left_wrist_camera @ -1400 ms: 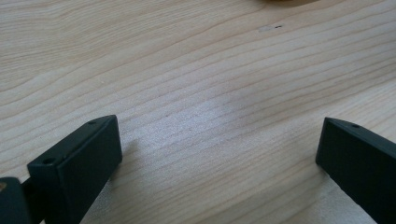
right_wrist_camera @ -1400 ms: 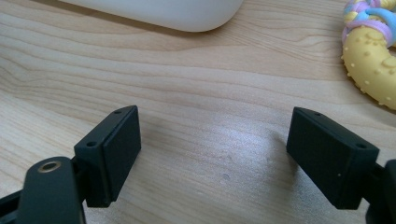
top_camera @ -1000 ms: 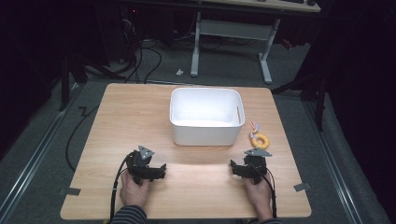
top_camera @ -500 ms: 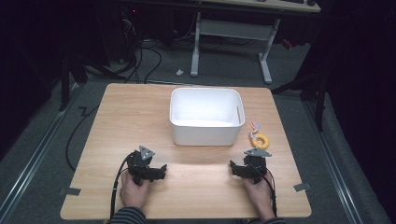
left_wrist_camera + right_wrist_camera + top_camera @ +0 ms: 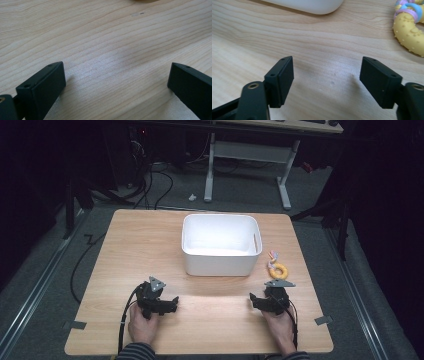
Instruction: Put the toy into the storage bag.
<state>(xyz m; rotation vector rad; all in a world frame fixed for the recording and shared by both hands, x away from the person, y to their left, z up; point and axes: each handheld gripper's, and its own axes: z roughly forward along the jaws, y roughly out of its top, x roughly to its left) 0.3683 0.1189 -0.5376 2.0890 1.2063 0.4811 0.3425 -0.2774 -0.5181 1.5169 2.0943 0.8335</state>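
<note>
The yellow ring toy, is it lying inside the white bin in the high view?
No, the yellow ring toy lies on the wooden table just outside the right front corner of the white bin.

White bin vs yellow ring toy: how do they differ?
The white bin is a large open-topped rectangular tub with nothing visible inside; the yellow ring toy is small, a bumpy loop with pastel bands at one end. The bin stands mid-table; the toy lies flat to its right, apart from it, just ahead of the right gripper. Both rest on the wooden table, ungripped.
</note>
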